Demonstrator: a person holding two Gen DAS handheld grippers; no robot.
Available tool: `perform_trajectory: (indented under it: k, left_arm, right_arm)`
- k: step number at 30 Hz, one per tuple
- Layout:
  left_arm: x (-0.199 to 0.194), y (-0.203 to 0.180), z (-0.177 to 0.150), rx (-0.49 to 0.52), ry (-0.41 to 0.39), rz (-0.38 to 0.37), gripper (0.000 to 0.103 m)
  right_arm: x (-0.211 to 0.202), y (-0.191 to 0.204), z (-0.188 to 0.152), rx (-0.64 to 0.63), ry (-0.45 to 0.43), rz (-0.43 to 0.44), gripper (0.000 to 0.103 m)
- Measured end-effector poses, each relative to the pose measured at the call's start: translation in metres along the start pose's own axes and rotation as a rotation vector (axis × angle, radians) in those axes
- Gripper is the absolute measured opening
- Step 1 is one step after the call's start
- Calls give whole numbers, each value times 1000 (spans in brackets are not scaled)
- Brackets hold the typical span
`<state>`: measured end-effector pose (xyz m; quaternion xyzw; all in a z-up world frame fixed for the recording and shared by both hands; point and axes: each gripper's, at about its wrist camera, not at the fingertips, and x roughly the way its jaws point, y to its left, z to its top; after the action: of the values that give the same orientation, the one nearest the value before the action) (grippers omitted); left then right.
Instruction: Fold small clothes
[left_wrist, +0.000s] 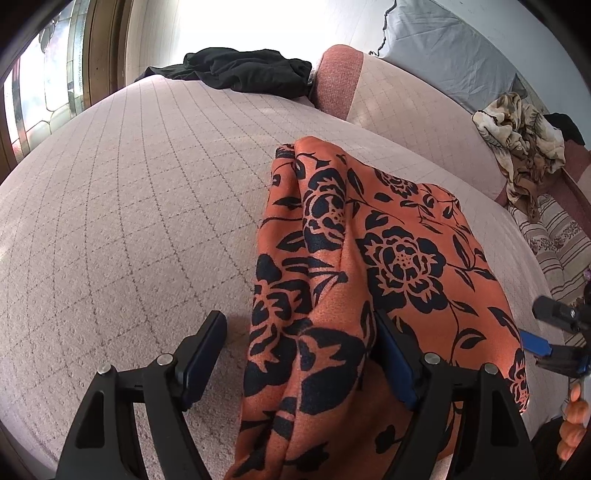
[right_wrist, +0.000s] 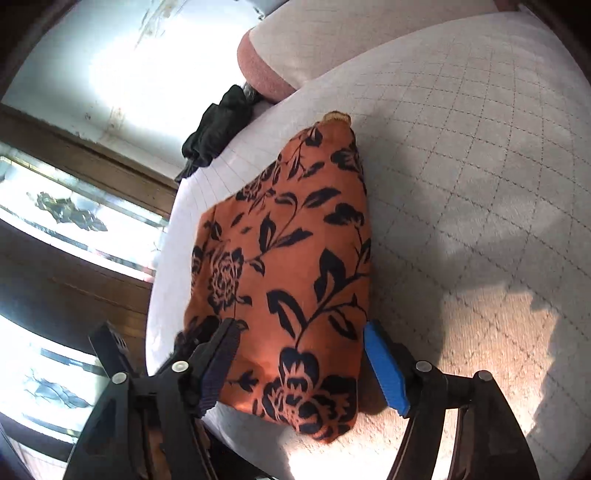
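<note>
**Left wrist view: orange floral garment bunched, fold unfinished**

My left tongs (left_wrist: 299, 354) are spread, with the orange floral garment (left_wrist: 369, 258) draped between the fingers; nothing pinches it. My right tongs (right_wrist: 301, 360) are spread too, straddling its near end. It lies on the quilted bed (left_wrist: 129, 221), gathered into a narrow, lumpy bundle. I judge it partly folded at best, with squaring still to do. Its lower edge runs out of frame, and I cannot tell what kind of garment it is. A black garment (left_wrist: 240, 70) waits beyond.
</note>
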<state>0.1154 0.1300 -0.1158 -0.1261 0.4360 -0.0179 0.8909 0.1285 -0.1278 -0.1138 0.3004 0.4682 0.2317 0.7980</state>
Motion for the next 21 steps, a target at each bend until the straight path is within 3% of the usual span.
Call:
perform_trajectory:
  k: [5,7,8,9,13,15,18,21]
  left_arm:
    - [2,-1,1,5,1,0,81]
    - [3,-2,1,5,0,1,82]
    - [3,-2,1,4,1,0,82]
    - [3,-2,1,2,2,-1,82]
    - [6,-4,2,10,0,7,83]
    - [6,-5,2,15,-1,7,83]
    - [7,-3,3,5,2,-3,83]
    - [8,-3,3,9,0,2,84]
  right_arm:
    - [52,-10,49,69,54,8,74]
    - [70,-15,56,85,69,23,63]
    - [69,-5,56,28,62,-4,48]
    - [65,8,54,-39,50,-40,41]
    - [55,45,40,-258,-13,-214,37]
    - [67,32,42,-227,13,-235,54]
    - [51,12,52,-52,-32,-86,64]
    - [45,6,70,-15,-82,-48,81]
